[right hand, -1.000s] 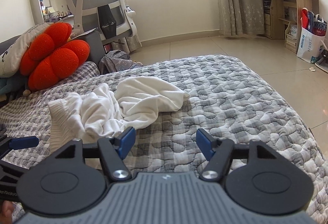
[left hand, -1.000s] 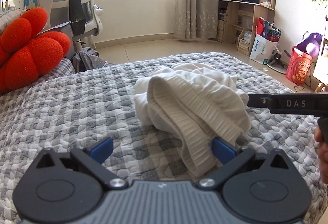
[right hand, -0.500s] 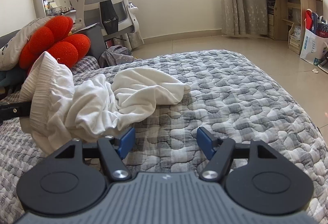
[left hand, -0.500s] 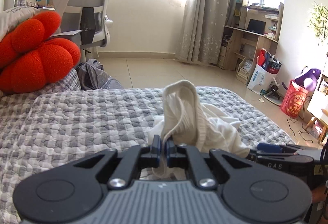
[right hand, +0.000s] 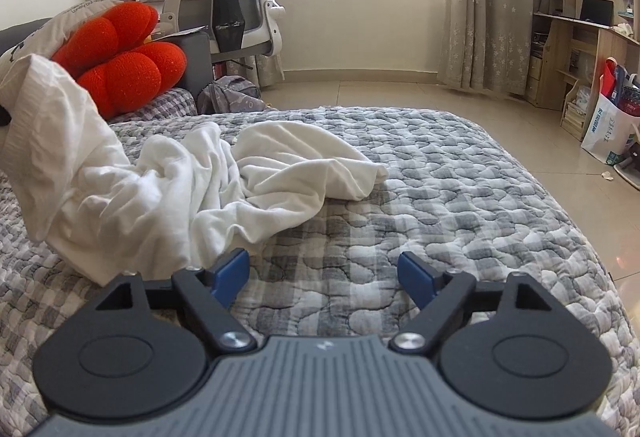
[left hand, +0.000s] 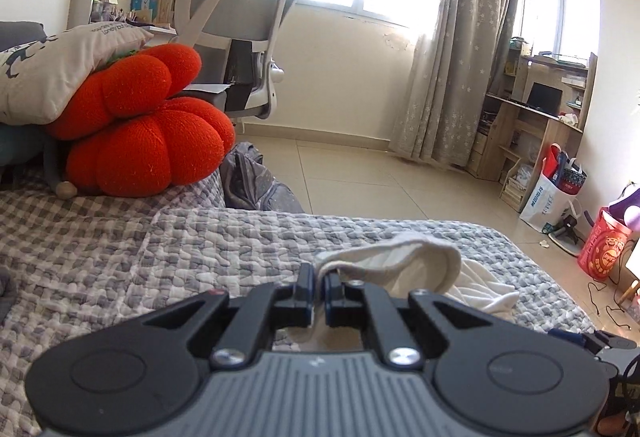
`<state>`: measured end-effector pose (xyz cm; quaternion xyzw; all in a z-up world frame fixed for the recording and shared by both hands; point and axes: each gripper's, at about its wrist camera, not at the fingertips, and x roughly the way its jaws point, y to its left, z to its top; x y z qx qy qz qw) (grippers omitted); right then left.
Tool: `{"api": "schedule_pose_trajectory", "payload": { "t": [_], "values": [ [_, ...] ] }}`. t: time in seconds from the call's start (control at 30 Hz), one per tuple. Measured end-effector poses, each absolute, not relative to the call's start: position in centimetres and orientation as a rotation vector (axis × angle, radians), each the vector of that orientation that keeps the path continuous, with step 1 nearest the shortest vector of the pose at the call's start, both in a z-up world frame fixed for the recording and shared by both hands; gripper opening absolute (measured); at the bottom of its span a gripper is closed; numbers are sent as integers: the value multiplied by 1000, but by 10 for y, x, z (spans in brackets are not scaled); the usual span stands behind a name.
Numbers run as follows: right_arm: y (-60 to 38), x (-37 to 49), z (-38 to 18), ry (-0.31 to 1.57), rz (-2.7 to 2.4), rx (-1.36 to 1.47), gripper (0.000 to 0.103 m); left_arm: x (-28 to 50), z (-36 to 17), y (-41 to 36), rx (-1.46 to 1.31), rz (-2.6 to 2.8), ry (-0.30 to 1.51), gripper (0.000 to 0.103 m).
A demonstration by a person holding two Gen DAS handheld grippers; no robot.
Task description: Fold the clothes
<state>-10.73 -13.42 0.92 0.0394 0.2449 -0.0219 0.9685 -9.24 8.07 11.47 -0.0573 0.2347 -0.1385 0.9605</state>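
Having risen since the earlier frame, the left gripper (left hand: 318,295) is clamping the ribbed hem of the white garment (right hand: 168,189) and lifting that end off the grey quilted bed (right hand: 460,197), while the right gripper (right hand: 324,277) is hovering wide open just beside the crumpled cloth

crumpled white garment (right hand: 224,189), one end lifted

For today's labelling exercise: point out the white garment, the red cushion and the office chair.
white garment (right hand: 280,161), right wrist view, crumpled middle.
red cushion (left hand: 148,141), left wrist view, front lobe.
office chair (left hand: 240,9), left wrist view, mesh backrest.
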Motion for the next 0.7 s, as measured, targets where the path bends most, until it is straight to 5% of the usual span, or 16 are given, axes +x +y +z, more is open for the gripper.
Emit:
{"api": "schedule_pose_trajectory", "payload": {
  "t": [0.47,0.5,0.57,0.6,0.7],
  "values": [
    [-40,-111,11,372,229,-287,93,-104,174,56,-79,-404,325,5],
    [-40,-106,10,383,236,-293,87,-104,175,55,-82,-409,324,5],
    [-44,-98,11,410,257,-259,42,-104,175,53,-89,-420,322,5],
    [-47,-94,13,425,256,-237,5,-104,175,53,-87,-416,318,5],
    [-83,-101,38,362,229,-35,6,-104,181,63,-70,-343,279,5]
  ]
}}
